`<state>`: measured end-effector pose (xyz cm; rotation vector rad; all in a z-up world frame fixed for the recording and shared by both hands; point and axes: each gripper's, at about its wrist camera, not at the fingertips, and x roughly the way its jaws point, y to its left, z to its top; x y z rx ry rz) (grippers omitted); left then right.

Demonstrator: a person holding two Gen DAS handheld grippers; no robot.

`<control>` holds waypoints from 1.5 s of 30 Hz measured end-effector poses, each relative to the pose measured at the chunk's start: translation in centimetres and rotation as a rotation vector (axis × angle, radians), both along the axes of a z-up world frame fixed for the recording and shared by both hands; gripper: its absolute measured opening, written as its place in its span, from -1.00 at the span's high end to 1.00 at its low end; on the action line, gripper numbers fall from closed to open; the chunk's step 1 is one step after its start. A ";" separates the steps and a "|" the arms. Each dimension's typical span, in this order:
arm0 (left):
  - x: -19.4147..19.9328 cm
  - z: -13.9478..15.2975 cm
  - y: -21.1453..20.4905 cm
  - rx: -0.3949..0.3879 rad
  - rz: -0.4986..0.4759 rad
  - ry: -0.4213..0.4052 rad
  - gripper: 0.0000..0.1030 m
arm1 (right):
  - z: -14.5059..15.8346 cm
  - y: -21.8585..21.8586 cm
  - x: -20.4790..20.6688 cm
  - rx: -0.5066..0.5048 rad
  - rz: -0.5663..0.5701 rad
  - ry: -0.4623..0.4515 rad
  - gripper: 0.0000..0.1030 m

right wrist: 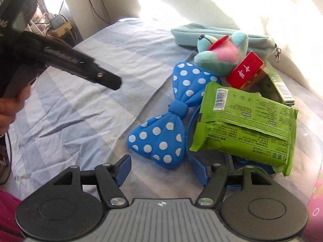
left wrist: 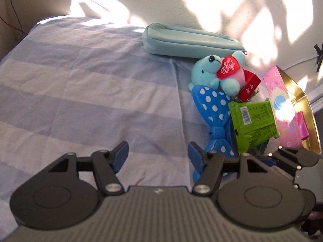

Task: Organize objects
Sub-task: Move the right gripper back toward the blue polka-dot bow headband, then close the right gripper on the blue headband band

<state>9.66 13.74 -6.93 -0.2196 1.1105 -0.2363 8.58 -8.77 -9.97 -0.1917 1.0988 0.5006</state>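
A pile lies on the striped blue cloth (left wrist: 80,84): a blue polka-dot bow (right wrist: 161,137), a green snack packet (right wrist: 246,121), a teal plush toy (left wrist: 210,72) with a red heart, a red box (right wrist: 246,68) and a light blue zip pouch (left wrist: 185,40). My left gripper (left wrist: 158,157) stands open over bare cloth, left of the bow (left wrist: 212,109). My right gripper (right wrist: 159,168) is open too. The bow's lower lobe lies just ahead of its fingertips, and no pad presses on it. The packet (left wrist: 252,121) covers part of the bow.
A pink box (left wrist: 282,109) rests in a gold tin (left wrist: 302,104) right of the pile. A sunlit wall (left wrist: 201,4) runs behind the pouch. A hand (right wrist: 8,109) holds the left gripper at the upper left of the right wrist view. Cables and clutter (right wrist: 54,24) stand beyond the cloth's left edge.
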 end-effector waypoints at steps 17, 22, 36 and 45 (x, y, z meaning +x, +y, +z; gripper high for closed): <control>-5.8 2.5 10.1 0.024 0.356 -0.074 -0.29 | 0.9 10.7 0.3 0.242 0.275 0.136 -0.28; -6.5 0.8 8.1 -0.069 0.291 0.004 -0.29 | 2.7 6.6 0.0 0.242 0.205 0.065 -0.29; -3.8 -4.4 -1.7 -0.005 0.107 0.140 -0.25 | 1.2 1.7 3.9 0.109 0.131 -0.011 -0.23; -2.2 -3.6 0.7 0.098 0.214 0.058 0.13 | 1.1 0.5 -0.8 0.158 0.319 0.204 -0.10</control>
